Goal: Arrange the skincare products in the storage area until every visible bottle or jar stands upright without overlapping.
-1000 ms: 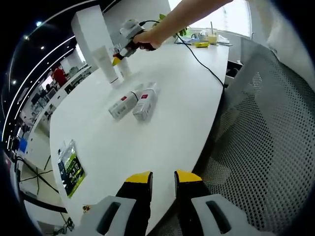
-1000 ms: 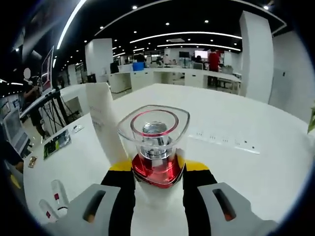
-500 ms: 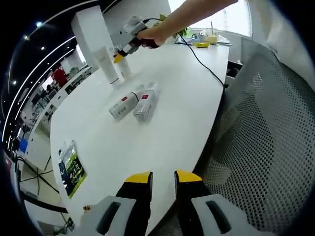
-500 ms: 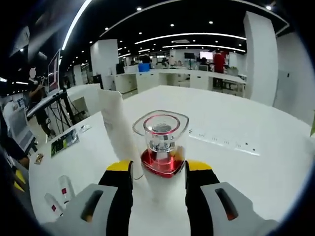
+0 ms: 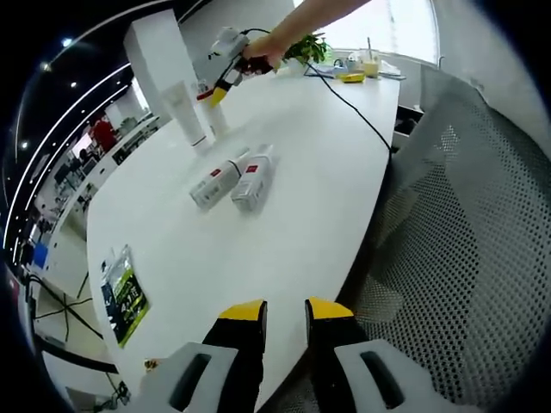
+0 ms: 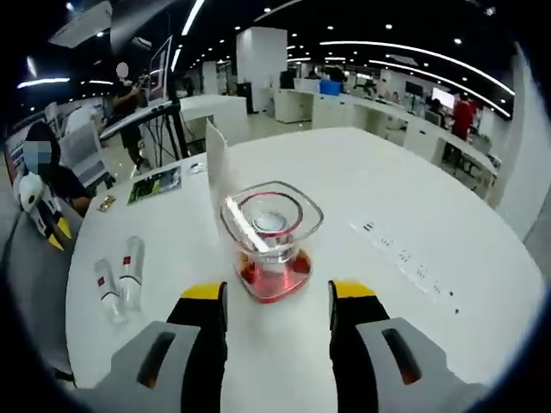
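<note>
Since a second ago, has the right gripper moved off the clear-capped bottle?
Yes. The right gripper has let go and risen from the bottle, standing beside the white tube.

Labels on the two boxes [image 5: 234, 178] lying on the table [image 5: 293, 198] were too small to read; a leaflet [image 5: 123, 292] likewise.

Bright, even indoor light. Overexposed window glare beyond far end of large white oval table [image 5: 284, 206]. Ceiling strip lights and spotlights above table [image 6: 413, 224], bent by fisheye. Shadows soft, faint. Edges distorted, slightly blurred.
</note>
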`<state>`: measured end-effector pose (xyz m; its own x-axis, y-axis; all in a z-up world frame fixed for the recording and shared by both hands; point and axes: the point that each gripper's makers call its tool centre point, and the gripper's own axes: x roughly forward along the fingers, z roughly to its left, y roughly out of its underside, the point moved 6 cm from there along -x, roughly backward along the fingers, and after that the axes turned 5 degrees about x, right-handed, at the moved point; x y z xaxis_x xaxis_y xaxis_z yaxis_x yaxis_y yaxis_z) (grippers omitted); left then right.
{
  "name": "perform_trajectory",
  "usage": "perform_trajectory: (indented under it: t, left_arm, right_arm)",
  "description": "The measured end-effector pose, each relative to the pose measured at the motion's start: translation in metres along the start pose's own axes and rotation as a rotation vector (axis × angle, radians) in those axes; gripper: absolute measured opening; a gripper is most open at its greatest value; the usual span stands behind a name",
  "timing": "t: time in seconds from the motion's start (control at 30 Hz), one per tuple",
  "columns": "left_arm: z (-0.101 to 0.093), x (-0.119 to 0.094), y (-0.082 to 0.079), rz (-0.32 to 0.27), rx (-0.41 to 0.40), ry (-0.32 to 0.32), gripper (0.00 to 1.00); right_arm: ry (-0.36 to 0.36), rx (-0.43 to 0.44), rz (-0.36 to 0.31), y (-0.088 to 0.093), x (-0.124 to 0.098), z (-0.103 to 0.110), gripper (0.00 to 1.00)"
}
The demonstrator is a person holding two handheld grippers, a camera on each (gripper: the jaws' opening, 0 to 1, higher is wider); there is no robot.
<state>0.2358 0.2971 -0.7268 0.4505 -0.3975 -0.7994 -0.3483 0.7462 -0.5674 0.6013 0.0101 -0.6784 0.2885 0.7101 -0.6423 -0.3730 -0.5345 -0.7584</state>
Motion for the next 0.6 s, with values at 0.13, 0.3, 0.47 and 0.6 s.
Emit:
perform_trajectory:
  t: [0.13, 0.3, 0.47, 0.6]
  left_arm:
    - [0.0008, -0.0004, 0.0004, 0.003, -0.003, -0.004, 0.19]
    - [0.0011, -0.0003, 0.0008, 0.006, -0.005, -0.005, 0.19]
    - [0.0013, -0.0003, 0.0008, 0.007, -0.007, -0.005, 0.19]
    - [0.0011, -0.0002, 0.0007, 0.006, -0.006, -0.004, 0.19]
  right_arm:
    - [-0.002, -0.029, 0.012, -0.0035, 0.0049, -0.0020, 0.36]
    - [-0.029, -0.007, -0.008, -0.0040, 0.0070, -0.0022, 0.30]
    - [-0.020, 0.003, -0.012, -0.0042, 0.0080, 0.0000, 0.30]
    - [0.001, 0.025, -0.015, -0.0039, 0.0088, 0.0001, 0.30]
